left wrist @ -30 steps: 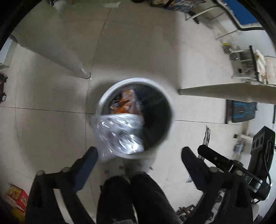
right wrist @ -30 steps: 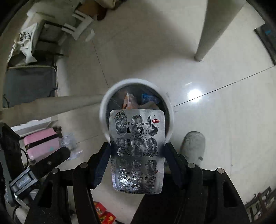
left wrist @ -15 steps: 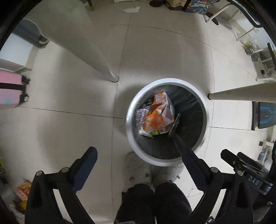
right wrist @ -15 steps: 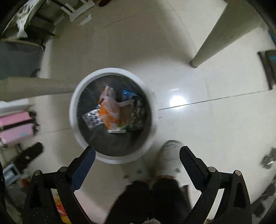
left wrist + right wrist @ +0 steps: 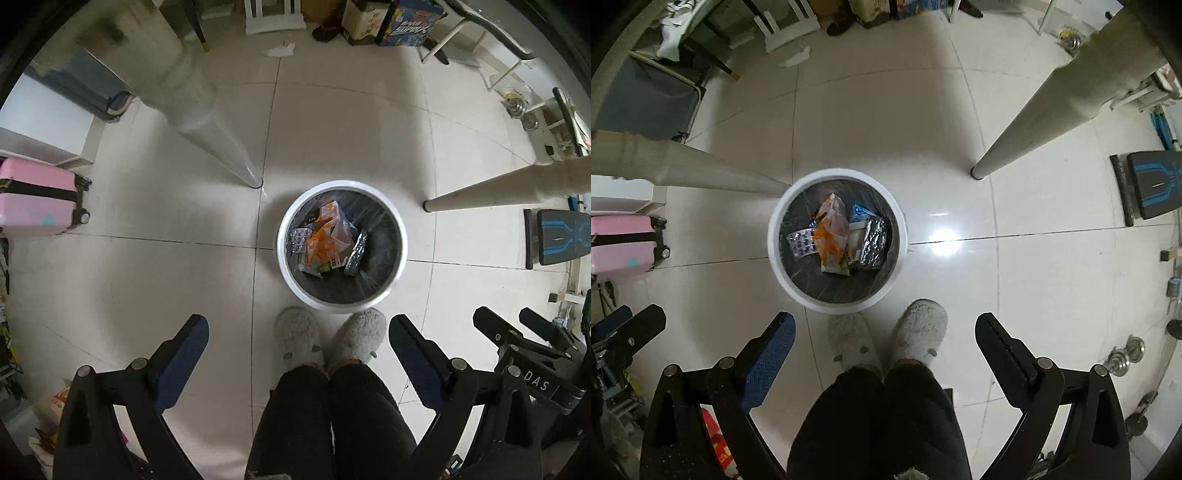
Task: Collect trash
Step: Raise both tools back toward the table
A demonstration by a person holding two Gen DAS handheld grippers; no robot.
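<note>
Through my left wrist view, my left gripper (image 5: 298, 332) is spread wide with nothing between its blue pads, pointing straight at the floor. Ahead of the fingertips, just past my slippers (image 5: 297, 338), sits the white bin (image 5: 291, 275), lined in black. Inside lie an orange snack bag (image 5: 325, 240) and two foil blister packs (image 5: 355, 251). All of it looks light, thin and crinkly; I judge the bag soft and slippery, best pinched at a free edge, and the packs stiff enough to grip across their width.

Through my right wrist view, my right gripper (image 5: 884, 325) is likewise splayed and empty. The bin (image 5: 775, 266) stands ahead and slightly left of the fingertips, holding the orange bag (image 5: 833, 236), a silver blister pack (image 5: 873, 242), another pack (image 5: 801, 240) and a blue wrapper (image 5: 860, 213).
</note>
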